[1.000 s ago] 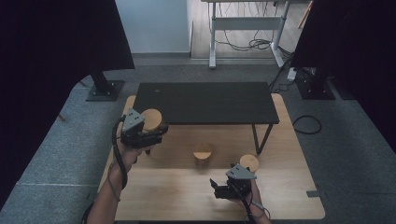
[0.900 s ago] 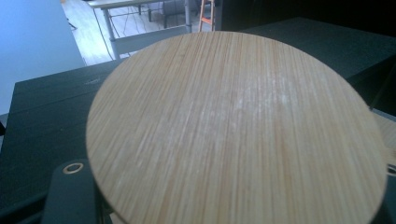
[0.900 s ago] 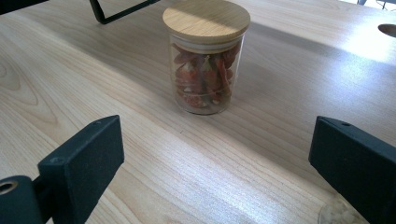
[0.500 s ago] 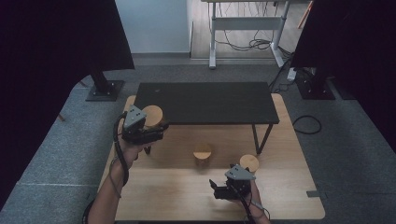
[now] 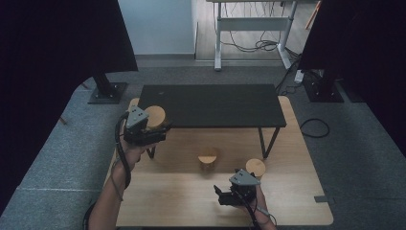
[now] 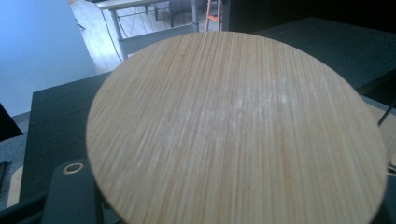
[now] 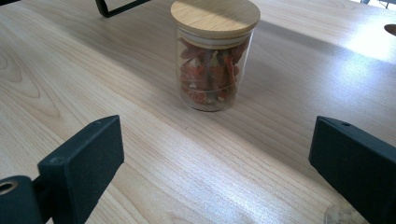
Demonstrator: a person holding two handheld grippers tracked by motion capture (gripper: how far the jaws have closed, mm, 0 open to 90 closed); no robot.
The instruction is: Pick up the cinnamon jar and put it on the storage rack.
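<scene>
Grey carpet surrounds a pale wooden table (image 5: 158,201), on which a low black shelf (image 5: 215,105) stands on thin metal legs; dark curtains hang at both sides, and a white desk frame with trailing cables stands beyond. Left gripper (image 5: 143,130), held above the table's left edge beside the shelf's near-left corner, is clamped on a jar with a round bamboo lid (image 5: 155,116). In the left gripper view that lid (image 6: 233,130) shows straight fine grain and a faint whitish bloom; its flat face is turned toward the camera. The jar's body below the lid is hidden, so its long axis cannot be told exactly. Right gripper (image 5: 222,197), low over the table's near edge, has its jaws spread wide with nothing between them. Ahead of it stands an upright glass jar (image 7: 212,56) with a bamboo lid and red dried contents; a third lidded jar (image 5: 255,167) stands just beside the right gripper.
</scene>
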